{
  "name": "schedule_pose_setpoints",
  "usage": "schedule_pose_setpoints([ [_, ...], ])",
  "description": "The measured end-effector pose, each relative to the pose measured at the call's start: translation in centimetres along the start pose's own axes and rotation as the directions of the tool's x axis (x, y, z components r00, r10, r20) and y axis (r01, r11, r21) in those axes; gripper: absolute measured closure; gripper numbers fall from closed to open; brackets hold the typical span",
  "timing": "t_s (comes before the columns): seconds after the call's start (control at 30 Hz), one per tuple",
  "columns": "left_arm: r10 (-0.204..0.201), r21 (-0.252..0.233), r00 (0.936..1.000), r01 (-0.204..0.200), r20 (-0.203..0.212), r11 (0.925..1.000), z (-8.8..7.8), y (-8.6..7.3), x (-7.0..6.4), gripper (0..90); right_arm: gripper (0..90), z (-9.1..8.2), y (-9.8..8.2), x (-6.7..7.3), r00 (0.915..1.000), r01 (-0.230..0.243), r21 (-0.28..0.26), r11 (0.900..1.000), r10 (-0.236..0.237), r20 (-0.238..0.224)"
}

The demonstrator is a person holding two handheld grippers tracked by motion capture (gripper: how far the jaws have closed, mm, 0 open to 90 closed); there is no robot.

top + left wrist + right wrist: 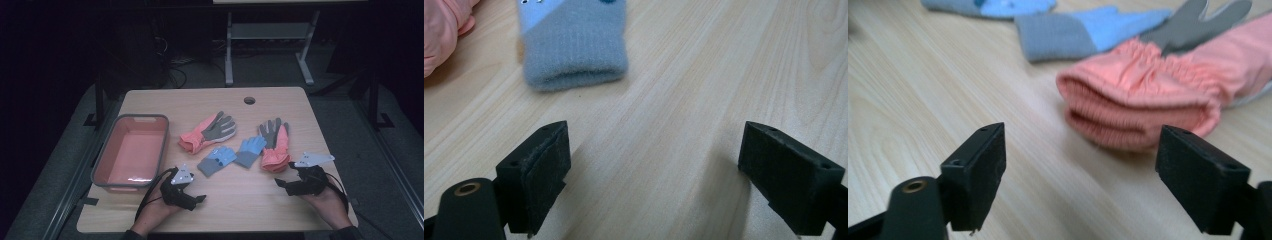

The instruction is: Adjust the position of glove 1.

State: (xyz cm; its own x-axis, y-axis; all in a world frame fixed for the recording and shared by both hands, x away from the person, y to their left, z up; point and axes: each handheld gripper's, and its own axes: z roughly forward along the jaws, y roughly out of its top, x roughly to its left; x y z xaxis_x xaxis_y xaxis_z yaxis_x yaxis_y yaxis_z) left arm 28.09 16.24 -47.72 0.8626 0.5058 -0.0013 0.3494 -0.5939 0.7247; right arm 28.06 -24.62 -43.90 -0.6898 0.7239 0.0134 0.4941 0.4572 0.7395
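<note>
Two pink gloves with grey palms lie on the wooden table [235, 200], one near the middle [207, 131] and one to the right [276, 145]. Between them lie two small blue-and-grey gloves [217, 159] [251, 150]. My left gripper [199, 199] is open near the front edge, its jaws wide apart, facing the grey cuff of a blue glove [574, 50]. My right gripper [278, 183] is open too, just in front of the pink cuff [1138, 110] of the right glove. Nothing is between either pair of jaws.
A pink tub with a grey rim [131, 150] stands at the table's left side. A round cable hole [249, 100] sits near the far edge. Beyond the table stands the frame of another desk [270, 45] on dark floor.
</note>
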Motion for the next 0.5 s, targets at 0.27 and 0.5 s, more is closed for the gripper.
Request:
schedule_pose_setpoints([
  [0.27,-0.005,0.003,1.0000,0.005,-0.001,1.0000,0.0,0.1,0.0,12.7,29.2,0.1,1.4,-0.4,0.9970,-0.012,0.003,1.000,0.012,-0.076],
  [0.5,-0.004,0.005,1.0000,0.004,-0.001,1.0000,0.0,0.1,0.0,12.7,34.7,1.0,3.1,-0.4,0.9956,0.009,0.005,1.000,-0.008,-0.093],
])
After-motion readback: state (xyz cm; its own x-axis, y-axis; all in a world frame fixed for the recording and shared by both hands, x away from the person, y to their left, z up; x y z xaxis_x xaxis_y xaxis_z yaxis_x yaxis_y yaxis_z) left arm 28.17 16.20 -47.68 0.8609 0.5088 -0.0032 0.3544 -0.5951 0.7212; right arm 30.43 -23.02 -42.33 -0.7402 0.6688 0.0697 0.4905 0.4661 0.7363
